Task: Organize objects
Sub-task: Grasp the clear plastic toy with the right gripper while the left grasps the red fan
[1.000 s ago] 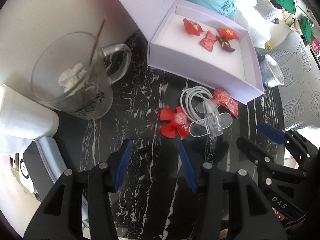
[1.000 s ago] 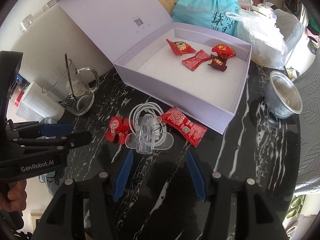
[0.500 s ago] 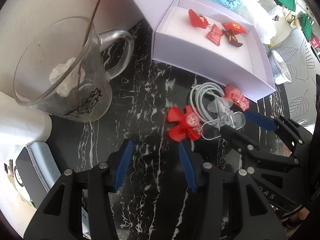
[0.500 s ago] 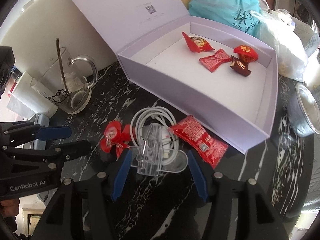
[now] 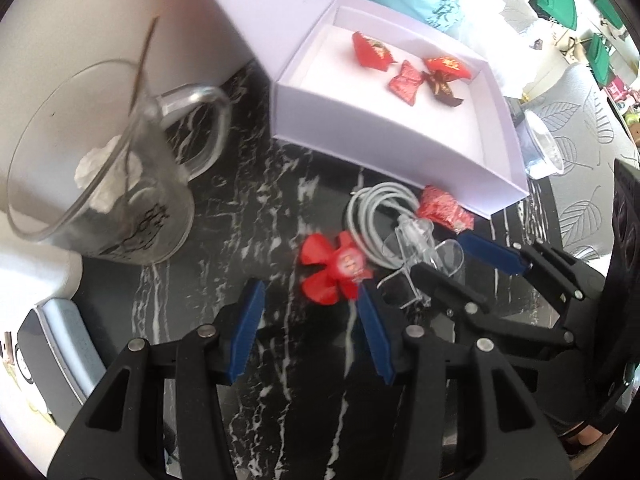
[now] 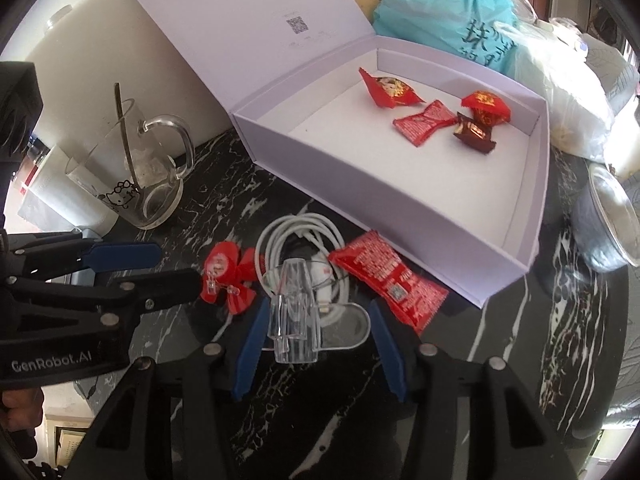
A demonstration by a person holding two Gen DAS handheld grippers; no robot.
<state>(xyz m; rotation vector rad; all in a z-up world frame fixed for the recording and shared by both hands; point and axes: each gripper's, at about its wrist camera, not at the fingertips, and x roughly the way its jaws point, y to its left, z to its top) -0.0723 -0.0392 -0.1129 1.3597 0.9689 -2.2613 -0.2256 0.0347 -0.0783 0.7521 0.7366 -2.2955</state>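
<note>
A: What's on your left side?

B: A glass mug [image 6: 132, 176] with a stick in it stands on the black marble table [image 6: 224, 208]. My left gripper [image 5: 308, 320] hovers over bare table, jaws apart with nothing between them; a red flower-shaped piece [image 5: 332, 268] lies just past its right fingertip.

A: And in the middle?

B: A coiled white cable [image 6: 300, 248] lies in front of the open lilac box [image 6: 400, 216]. On its near side stands a clear plastic stand [image 6: 308, 316], and my right gripper [image 6: 316, 316] straddles that stand. Its jaws are closing with the stand between them; the blue pads do not seem to touch it yet.

A: To the right?

B: A red snack packet [image 6: 392, 280] lies against the cable, close to the box's front wall. Inside the box sit four wrapped candies [image 6: 432, 120], toward the far right corner. A metal cup [image 6: 612, 220] stands beside the box.
</note>
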